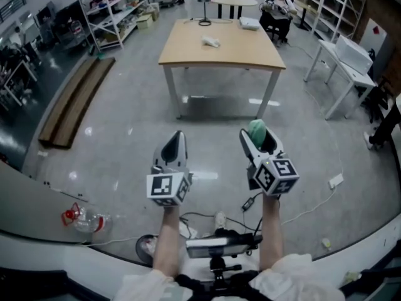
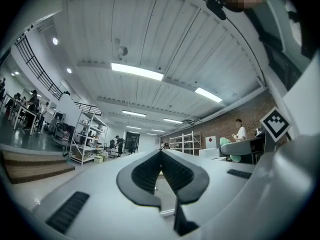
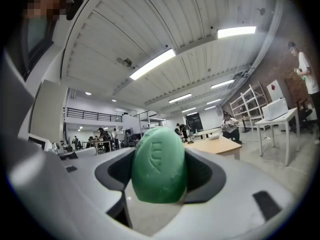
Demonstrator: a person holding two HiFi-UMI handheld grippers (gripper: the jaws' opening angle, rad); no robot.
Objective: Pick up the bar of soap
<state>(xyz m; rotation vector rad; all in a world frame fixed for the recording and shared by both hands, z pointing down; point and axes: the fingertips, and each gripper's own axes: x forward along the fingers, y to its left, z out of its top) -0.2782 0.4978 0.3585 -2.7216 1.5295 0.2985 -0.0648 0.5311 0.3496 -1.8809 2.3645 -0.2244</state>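
Between the jaws of the right gripper (image 1: 255, 138) sits the green bar of soap (image 1: 257, 129), an oval cake with a stamped mark on its face. In the right gripper view the dark pads press on both sides of the bar of soap (image 3: 159, 165), so the right gripper (image 3: 160, 170) is clenched on it and carries it in the air, clear of any surface. The left gripper (image 1: 175, 144) is held level beside it, a little apart. In the left gripper view its ribbed pads meet at the tips with nothing between them, so the left gripper (image 2: 161, 170) is closed and empty. Each gripper bears a marker cube (image 1: 168, 188) at its rear, with the person's bare forearms behind. Both grippers hang over the grey glossy floor (image 1: 125, 143), well short of the near edge of the wooden tabletop (image 1: 188, 52). A small white object (image 1: 211, 41) lies near the middle of that tabletop, and a flat white box (image 1: 249, 23) rests at its far right corner. Beyond the far edge a person (image 1: 277, 5) sits. Long wooden planks (image 1: 75, 99) lie on the floor to the left, and a clear bottle (image 1: 84, 218) with a red cap lies at lower left.
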